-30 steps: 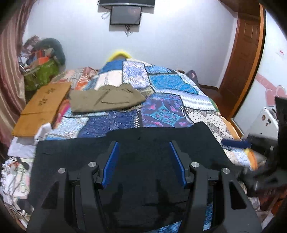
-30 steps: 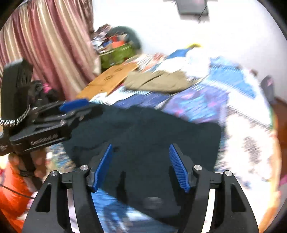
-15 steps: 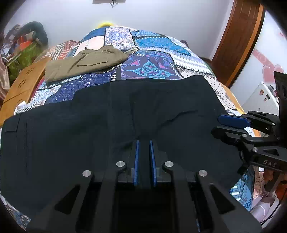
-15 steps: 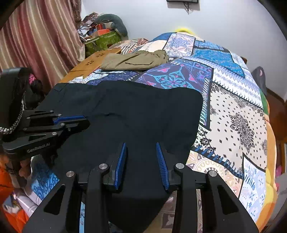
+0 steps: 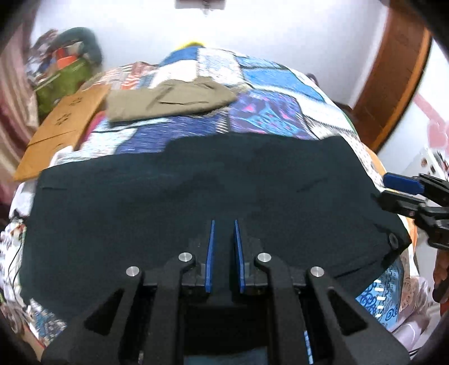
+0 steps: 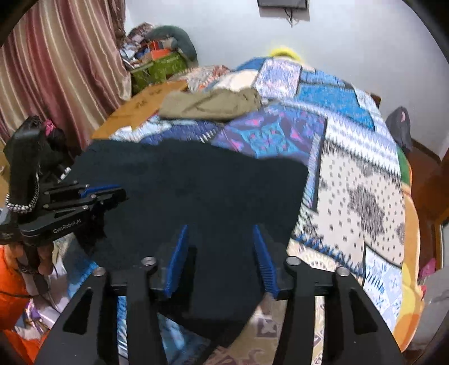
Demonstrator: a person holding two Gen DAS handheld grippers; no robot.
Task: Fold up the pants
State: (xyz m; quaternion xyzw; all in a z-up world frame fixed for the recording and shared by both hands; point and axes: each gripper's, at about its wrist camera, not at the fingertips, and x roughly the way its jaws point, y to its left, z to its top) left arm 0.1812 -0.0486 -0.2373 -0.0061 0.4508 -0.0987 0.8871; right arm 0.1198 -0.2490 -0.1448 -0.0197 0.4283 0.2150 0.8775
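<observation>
Early going: the black pants (image 5: 196,202) lie spread flat across the patchwork bed (image 6: 364,179), unfolded. Left gripper (image 5: 223,224) is pinched narrow, probably on the near hem; right gripper (image 6: 219,233) is opening, fabric between its pads.

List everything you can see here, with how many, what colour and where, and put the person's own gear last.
black pants: 1, black, spread flat across the near end of the bed
khaki pants: 1, khaki, folded, farther up the bed
quilt: 1, blue, white and purple patchwork, covering the bed
cardboard: 1, brown, flat along the bed's left edge
curtain: 1, pink-striped, left wall
clutter pile: 1, mixed colours with a green bag, far left corner
door: 1, brown wood, right wall
screen: 1, dark, high on the far wall
left gripper: 1, black with blue pads, nearly closed, black pants between the pads
right gripper: 1, black with blue pads, opening over the black pants' near edge
hand: 1, holding the left gripper's handle
</observation>
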